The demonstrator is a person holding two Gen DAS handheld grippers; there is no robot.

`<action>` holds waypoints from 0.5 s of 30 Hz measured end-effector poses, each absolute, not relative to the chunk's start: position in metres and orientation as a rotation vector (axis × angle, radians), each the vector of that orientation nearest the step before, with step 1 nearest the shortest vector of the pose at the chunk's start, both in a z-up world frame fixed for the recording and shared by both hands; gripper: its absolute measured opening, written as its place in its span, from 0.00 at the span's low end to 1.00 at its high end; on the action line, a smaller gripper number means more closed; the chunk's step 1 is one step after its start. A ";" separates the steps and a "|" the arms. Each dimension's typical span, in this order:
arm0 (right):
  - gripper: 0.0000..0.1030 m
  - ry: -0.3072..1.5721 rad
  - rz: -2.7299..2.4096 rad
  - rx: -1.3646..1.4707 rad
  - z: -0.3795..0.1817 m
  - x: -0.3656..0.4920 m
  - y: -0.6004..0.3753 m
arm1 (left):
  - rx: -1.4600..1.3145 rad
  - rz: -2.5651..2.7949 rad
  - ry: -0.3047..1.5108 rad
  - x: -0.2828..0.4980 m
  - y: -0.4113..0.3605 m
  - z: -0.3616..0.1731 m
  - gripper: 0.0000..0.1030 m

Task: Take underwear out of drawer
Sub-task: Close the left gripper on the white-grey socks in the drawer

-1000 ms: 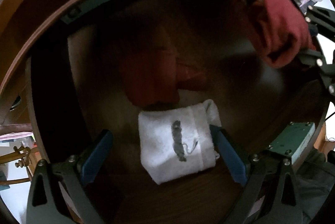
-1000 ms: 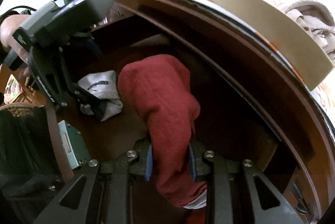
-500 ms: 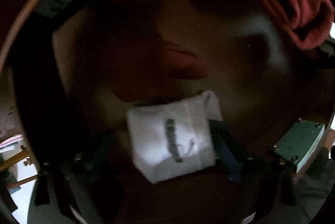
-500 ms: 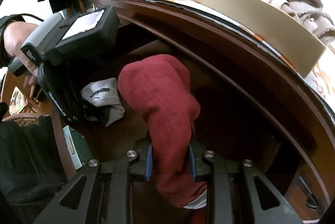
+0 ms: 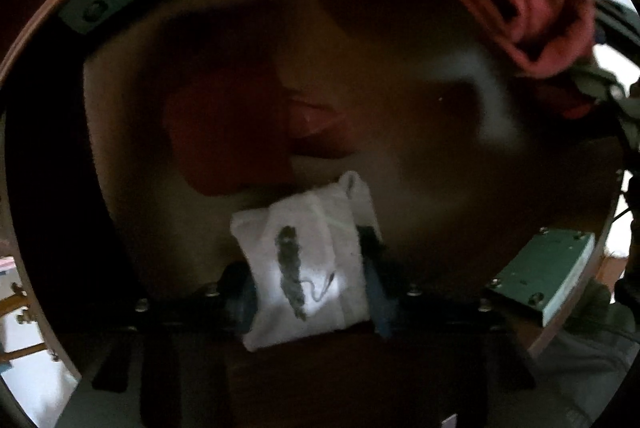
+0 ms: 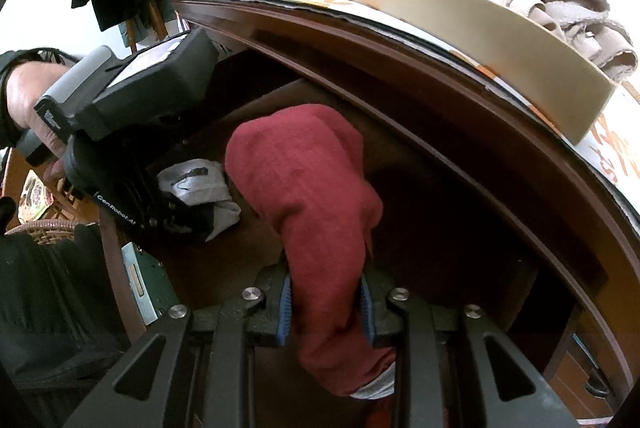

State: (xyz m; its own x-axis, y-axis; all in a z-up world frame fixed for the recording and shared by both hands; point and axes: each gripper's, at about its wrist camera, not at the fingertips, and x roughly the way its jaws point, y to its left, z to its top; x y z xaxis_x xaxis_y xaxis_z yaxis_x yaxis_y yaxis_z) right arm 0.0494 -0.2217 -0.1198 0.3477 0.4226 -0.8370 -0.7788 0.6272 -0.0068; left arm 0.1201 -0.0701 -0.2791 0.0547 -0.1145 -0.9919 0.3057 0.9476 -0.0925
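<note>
Right gripper [image 6: 325, 302] jaws clamp the red cloth underwear [image 6: 308, 187], lifted; left gripper [image 5: 308, 292] jaws have just closed onto the folded white printed underwear [image 5: 304, 264] still on the brown wooden drawer [image 5: 460, 187] floor.

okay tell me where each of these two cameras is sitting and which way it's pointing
Left wrist: on the left tool, looking straight down into the drawer; its fingers, just closing, press a folded white garment.
Right wrist: on the right tool, angled down into the drawer from its front; its fingers clamp a red garment, and a hand holds the left tool.
Shared: both garments show in both views.
</note>
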 end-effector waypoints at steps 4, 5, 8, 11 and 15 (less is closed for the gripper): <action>0.28 0.918 0.814 -0.449 -0.130 0.050 -0.214 | 0.100 -0.330 1.414 0.121 -0.078 -0.273 0.32; 0.28 0.916 0.813 -0.450 -0.131 0.051 -0.213 | 0.092 -0.329 1.391 0.115 -0.079 -0.271 0.31; 0.28 0.913 0.811 -0.453 -0.132 0.052 -0.212 | 0.065 -0.323 1.329 0.103 -0.080 -0.267 0.31; 0.28 0.900 0.810 -0.457 -0.132 0.053 -0.211 | 0.050 -0.309 1.266 0.088 -0.079 -0.263 0.31; 0.28 0.882 0.806 -0.464 -0.130 0.051 -0.209 | 0.030 -0.287 1.177 0.075 -0.060 -0.253 0.30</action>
